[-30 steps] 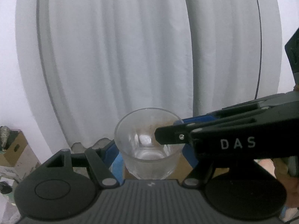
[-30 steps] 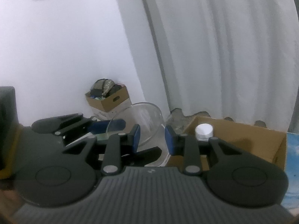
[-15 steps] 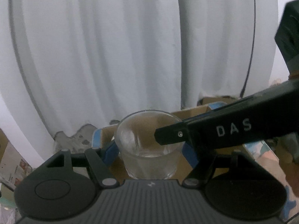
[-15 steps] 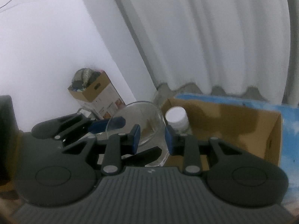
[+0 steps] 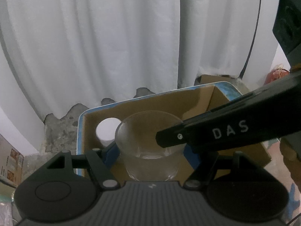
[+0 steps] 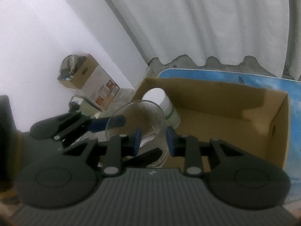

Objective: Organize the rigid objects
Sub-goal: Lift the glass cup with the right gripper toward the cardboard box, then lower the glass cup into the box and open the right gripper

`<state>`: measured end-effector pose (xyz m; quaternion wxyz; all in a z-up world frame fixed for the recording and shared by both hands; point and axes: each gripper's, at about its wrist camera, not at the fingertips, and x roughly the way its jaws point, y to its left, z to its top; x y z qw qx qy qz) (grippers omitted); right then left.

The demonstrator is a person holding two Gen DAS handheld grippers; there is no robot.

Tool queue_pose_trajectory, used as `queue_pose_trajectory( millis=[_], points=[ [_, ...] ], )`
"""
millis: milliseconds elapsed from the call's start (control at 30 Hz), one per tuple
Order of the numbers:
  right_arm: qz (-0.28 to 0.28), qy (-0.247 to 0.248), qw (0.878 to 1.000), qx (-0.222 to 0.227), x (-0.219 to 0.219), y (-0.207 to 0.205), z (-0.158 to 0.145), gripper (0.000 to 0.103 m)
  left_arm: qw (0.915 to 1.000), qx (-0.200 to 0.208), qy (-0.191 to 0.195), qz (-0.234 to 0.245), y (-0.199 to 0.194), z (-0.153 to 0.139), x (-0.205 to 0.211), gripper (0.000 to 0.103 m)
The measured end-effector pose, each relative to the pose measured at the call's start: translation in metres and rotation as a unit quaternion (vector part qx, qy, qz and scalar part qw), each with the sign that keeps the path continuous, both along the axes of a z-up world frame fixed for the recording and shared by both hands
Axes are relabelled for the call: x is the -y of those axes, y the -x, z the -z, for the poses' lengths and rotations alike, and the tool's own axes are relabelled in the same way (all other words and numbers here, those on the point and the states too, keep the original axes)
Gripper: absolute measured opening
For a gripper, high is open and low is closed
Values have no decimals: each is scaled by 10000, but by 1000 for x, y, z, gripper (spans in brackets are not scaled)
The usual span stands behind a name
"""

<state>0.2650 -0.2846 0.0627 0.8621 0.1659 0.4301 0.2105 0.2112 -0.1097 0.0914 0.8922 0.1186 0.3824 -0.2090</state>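
Clamping hard, the left gripper had its blue pads spread wide and pressed on opposite sides of a clear glass tumbler, and the tumbler sat upright between them, mouth up. Over on the other side, the right gripper came in across the tumbler's right rim. In the left wrist view its black finger marked DAS lay over the mouth of the glass. Its own blue pads stood only a little apart, with the tumbler's near wall in the gap and closer to the right-hand pad. Whether those pads actually pinched the wall, I could not tell.

Just behind the tumbler was an open cardboard box, and the tumbler hung in front of its left half. Whether the glass touched anything below was hidden by the gripper body. A bottle with a white cap stood in the box's far left corner, just beside the tumbler's rim in both views.

The box rested on a blue printed surface, near its far left corner. Pale grey curtains hung behind it. By the white wall to the left sat a small printed carton stuffed with odds and ends.
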Motion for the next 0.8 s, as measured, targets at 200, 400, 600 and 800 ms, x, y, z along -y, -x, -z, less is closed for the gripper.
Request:
queue_pose_trajectory(
  millis=[200,400,600,800],
  points=[
    [250,199,9993,-169,28,-9,10,28,9990,-188,80,407,-13,15,31,75],
    [379,522,9967,-484,59,2,31,28,9944,-552,118,891,-6,36,65,75],
    [337,768,9933,-794,70,13,61,28,9894,-990,81,1059,-2,64,81,75],
    [145,1126,9901,-828,65,12,69,23,9873,-1157,24,1086,-5,73,84,75]
  ],
)
